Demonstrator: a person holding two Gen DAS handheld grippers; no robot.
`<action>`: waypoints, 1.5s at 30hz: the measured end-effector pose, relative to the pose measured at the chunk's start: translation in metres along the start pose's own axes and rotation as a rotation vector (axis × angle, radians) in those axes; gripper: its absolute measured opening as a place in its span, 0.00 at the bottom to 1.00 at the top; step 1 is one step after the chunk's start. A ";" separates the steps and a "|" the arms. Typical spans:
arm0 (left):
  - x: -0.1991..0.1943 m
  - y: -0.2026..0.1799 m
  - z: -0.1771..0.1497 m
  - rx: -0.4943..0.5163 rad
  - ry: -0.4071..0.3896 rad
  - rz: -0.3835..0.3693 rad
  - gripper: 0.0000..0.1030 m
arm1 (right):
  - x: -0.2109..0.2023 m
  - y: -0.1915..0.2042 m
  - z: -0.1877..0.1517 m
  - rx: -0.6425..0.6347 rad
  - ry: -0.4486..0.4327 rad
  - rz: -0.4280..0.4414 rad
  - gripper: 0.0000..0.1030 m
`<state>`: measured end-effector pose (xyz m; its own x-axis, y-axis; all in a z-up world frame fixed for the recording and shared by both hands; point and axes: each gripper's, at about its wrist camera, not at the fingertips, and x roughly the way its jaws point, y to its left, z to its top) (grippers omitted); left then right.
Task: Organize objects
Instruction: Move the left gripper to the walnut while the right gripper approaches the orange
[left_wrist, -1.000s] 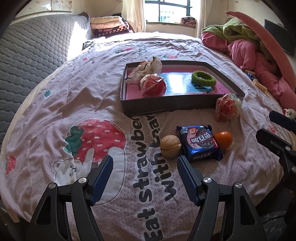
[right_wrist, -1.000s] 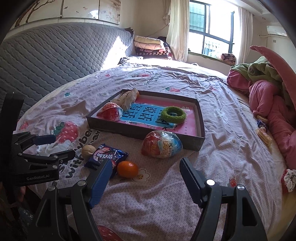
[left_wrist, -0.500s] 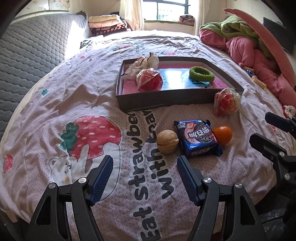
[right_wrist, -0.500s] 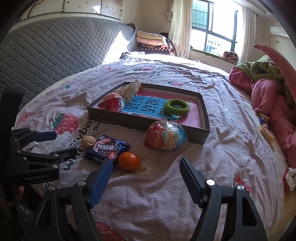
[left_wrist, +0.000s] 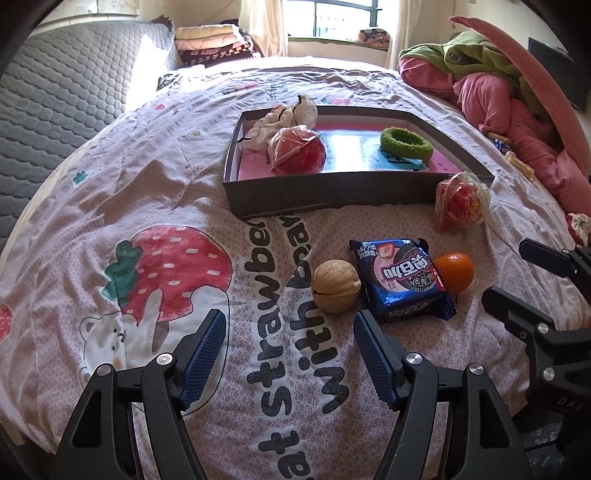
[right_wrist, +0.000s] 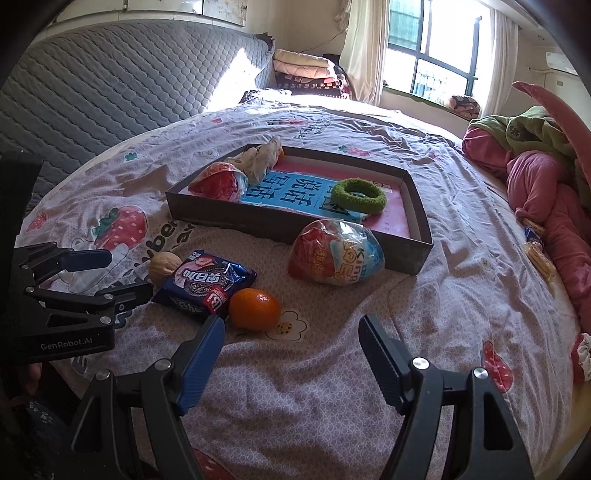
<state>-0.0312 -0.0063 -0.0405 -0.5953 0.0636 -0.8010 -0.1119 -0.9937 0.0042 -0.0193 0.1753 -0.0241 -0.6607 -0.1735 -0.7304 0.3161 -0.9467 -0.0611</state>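
A dark shallow box (left_wrist: 332, 205) (right_wrist: 280, 223) lies on the bed; inside are a red wrapped ball (left_wrist: 297, 155), a white cloth bundle (left_wrist: 284, 120) and a green ring (left_wrist: 405, 143). In front of the box lie a walnut (left_wrist: 335, 280), a blue cookie packet (left_wrist: 400, 278), an orange (left_wrist: 454, 272) (right_wrist: 255, 309) and a wrapped toy egg (left_wrist: 461, 201) (right_wrist: 336, 256). My left gripper (left_wrist: 290, 350) is open just short of the walnut, nothing between its fingers. My right gripper (right_wrist: 290, 356) is open, the orange just beyond its left fingertip.
A pink and green heap of bedding (left_wrist: 509, 92) lies along the right side. The grey quilted headboard (right_wrist: 92, 81) stands on the left, folded blankets (right_wrist: 306, 72) at the far end. Small snack packets (right_wrist: 537, 247) lie by the bedding.
Both views have drawn closer to the items; the right gripper sank toward the orange and the egg. Both jaws kept their width. Nothing on the bed shifted.
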 end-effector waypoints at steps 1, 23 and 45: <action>0.002 0.000 0.000 -0.002 0.000 0.001 0.71 | 0.002 0.001 0.000 -0.004 0.003 0.000 0.72; 0.024 -0.002 0.019 -0.001 -0.005 -0.033 0.71 | 0.035 0.002 0.004 -0.028 0.041 0.019 0.72; 0.040 0.007 0.025 -0.063 -0.004 -0.086 0.61 | 0.056 0.002 0.006 -0.010 0.042 0.132 0.53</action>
<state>-0.0759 -0.0083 -0.0571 -0.5890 0.1490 -0.7943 -0.1125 -0.9884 -0.1020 -0.0598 0.1623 -0.0609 -0.5839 -0.2848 -0.7602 0.4054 -0.9136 0.0309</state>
